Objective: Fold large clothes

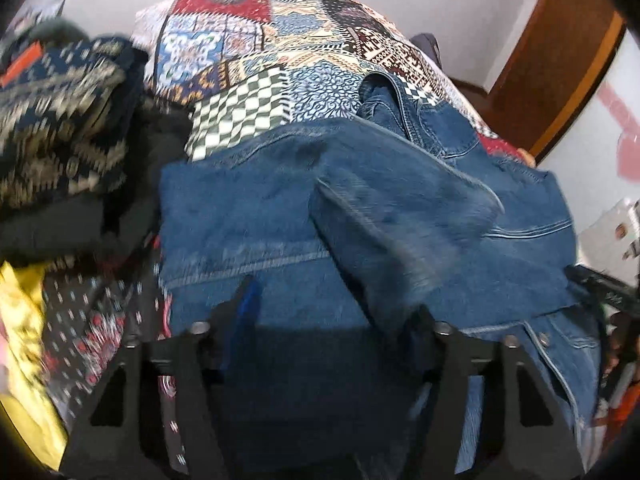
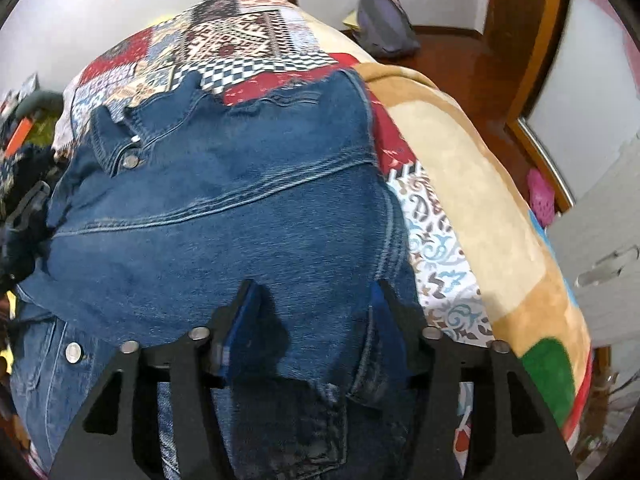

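Note:
A blue denim jacket (image 1: 360,208) lies on a patchwork-covered bed (image 1: 248,56), partly folded with a sleeve draped across it. My left gripper (image 1: 332,300) is over the jacket's near edge, jaws wide apart; the right finger is hidden under the blurred sleeve. In the right wrist view the jacket (image 2: 224,216) lies back up, collar (image 2: 116,144) at the far left. My right gripper (image 2: 316,300) is open, its blue-padded fingers (image 2: 244,312) resting on the denim near the right side seam.
A pile of dark patterned clothes (image 1: 68,128) and a yellow garment (image 1: 24,320) lie left of the jacket. A tan blanket (image 2: 472,184) covers the bed's right side. A wooden door frame (image 2: 520,40), wooden floor and a purple bag (image 2: 384,20) lie beyond.

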Available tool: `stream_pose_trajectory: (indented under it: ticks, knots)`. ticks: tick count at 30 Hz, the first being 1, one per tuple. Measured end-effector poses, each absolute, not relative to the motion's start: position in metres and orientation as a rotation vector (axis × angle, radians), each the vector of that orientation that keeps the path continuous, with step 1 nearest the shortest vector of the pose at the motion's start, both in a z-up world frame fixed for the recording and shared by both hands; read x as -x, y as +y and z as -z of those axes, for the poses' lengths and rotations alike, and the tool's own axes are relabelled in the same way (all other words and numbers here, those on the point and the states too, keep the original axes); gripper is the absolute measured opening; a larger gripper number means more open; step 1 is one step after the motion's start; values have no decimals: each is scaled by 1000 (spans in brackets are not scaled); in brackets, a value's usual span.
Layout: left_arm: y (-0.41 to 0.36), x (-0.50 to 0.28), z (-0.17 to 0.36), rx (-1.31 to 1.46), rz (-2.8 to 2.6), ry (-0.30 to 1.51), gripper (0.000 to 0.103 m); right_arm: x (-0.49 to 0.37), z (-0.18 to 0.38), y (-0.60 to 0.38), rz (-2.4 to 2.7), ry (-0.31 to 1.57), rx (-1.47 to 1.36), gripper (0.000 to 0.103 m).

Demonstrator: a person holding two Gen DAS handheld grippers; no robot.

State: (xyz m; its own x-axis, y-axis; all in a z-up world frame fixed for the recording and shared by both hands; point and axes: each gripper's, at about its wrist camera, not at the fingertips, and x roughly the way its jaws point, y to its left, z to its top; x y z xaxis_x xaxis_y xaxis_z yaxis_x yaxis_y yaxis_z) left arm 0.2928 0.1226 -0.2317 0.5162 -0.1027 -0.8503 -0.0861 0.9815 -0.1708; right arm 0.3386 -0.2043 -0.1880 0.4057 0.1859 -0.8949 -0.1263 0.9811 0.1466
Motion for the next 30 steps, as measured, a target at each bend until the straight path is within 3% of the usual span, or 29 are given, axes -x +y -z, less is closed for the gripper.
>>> stream_pose_trajectory:
  ticks: [6,12,22,30]
  knots:
    - [137,-274,229,300,36,994,36,-339,192,-201,-192,1130,-31,63]
    - [125,-271,205,221,44,927,19,-339,189,-199,-182,1136,-41,63]
    - [97,-251,122,43,35,677,18,-340,160,-199,-192,1083,-54,62]
    - [131,-252,181,80,-45,867,21,-340,177,-187,-208,1138,-11,62]
